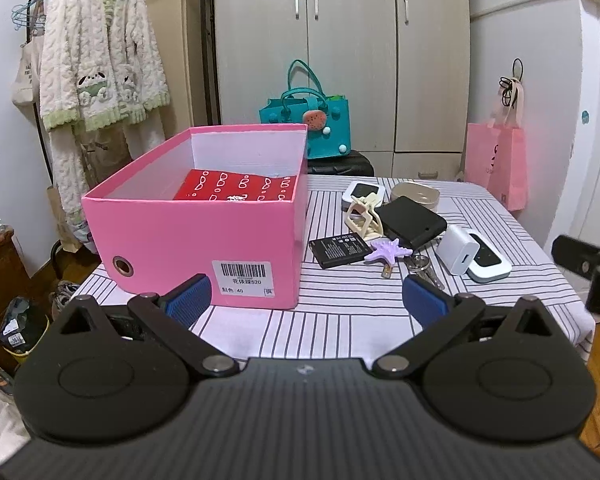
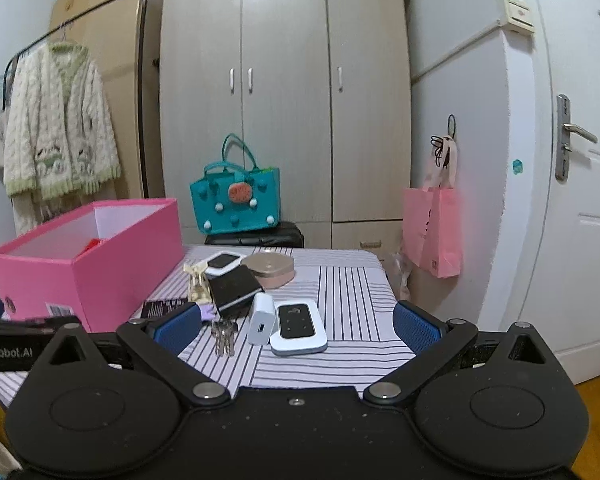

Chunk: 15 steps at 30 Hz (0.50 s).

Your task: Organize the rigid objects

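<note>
An open pink box stands on the left of the striped table, with a red patterned box inside. To its right lies a cluster: a flat black battery, a purple starfish clip, a cream hair claw, a black wallet, a white charger, a white pocket router, keys, a beige round case. My left gripper and right gripper both hover open near the front edge, empty.
The table carries a white cloth with dark stripes. Behind it a teal bag sits on a black case before a grey wardrobe. A pink paper bag hangs at the right; a fluffy robe hangs at the left. The other gripper's body shows at the right edge.
</note>
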Each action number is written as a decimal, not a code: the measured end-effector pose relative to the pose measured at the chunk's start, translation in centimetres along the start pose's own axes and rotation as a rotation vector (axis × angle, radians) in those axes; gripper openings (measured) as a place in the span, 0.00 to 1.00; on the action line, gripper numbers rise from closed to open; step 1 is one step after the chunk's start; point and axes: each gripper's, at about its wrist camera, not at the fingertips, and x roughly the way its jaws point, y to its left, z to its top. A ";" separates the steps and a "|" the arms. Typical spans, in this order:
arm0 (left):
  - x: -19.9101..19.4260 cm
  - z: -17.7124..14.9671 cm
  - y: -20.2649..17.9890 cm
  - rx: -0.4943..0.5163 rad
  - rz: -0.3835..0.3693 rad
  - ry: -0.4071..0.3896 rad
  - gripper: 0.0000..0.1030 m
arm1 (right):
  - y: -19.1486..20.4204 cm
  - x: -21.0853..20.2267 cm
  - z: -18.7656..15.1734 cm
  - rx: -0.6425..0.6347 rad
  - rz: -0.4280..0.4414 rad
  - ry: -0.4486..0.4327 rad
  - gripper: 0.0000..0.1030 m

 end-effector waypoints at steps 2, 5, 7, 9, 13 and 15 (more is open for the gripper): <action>0.3 -0.1 0.0 0.002 -0.001 0.011 1.00 | -0.3 0.1 -0.1 0.012 0.001 -0.003 1.00; 0.6 -0.2 0.0 -0.001 -0.008 0.023 1.00 | -0.5 0.4 -0.1 0.010 0.011 0.000 1.00; 0.7 -0.3 0.0 -0.009 -0.014 0.024 1.00 | -0.6 0.6 -0.2 0.014 0.022 0.008 1.00; 0.8 -0.4 -0.1 -0.012 -0.011 0.026 1.00 | -0.7 0.8 -0.2 0.018 0.031 0.020 1.00; 0.9 -0.4 -0.1 -0.021 -0.022 0.033 1.00 | -0.1 1.1 -0.4 -0.020 0.034 0.045 1.00; 0.9 -0.3 0.0 -0.035 -0.035 0.036 1.00 | 0.2 1.1 -0.5 -0.027 0.051 0.048 1.00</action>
